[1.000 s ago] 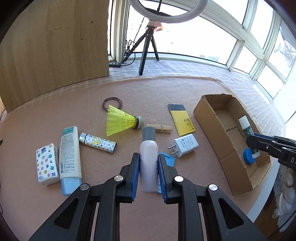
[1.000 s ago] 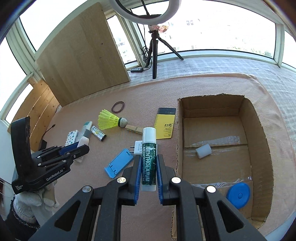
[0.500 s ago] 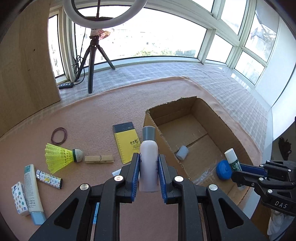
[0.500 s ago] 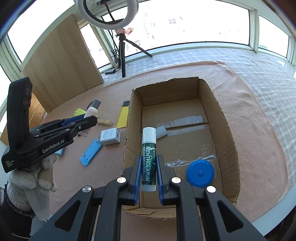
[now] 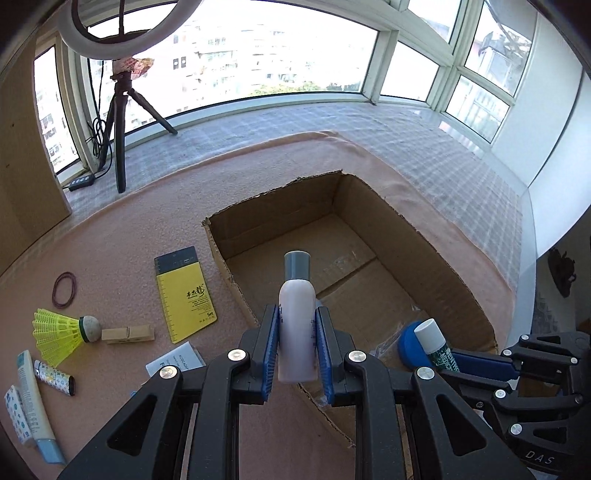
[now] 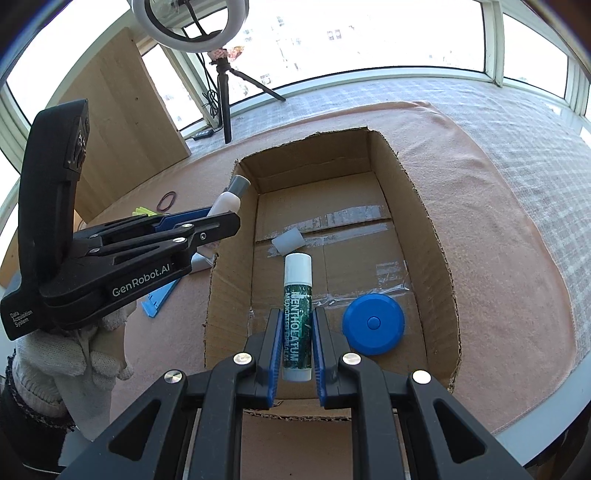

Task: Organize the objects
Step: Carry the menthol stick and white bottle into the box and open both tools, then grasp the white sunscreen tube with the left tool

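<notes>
Ahead of the right gripper (image 6: 294, 345), the cardboard box (image 6: 436, 258) looks matt and rough-edged, its floor crossed by glossy clear tape (image 6: 354, 218). The blue disc (image 6: 373, 324) beside it is smooth plastic. The pink cloth (image 6: 498, 236) underneath looks soft and fuzzy.

Ring light (image 5: 122, 33) on black tripod (image 5: 120, 122), wooden panel (image 6: 122, 122), bay windows (image 5: 280, 48), checked cloth (image 5: 424, 147)

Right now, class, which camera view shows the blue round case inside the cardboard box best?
The right wrist view: the blue round case lies fully visible on the cardboard box floor, its center button showing. In the left wrist view, only part of its edge shows, hidden behind the Mentholatum stick held in the right gripper.
</notes>
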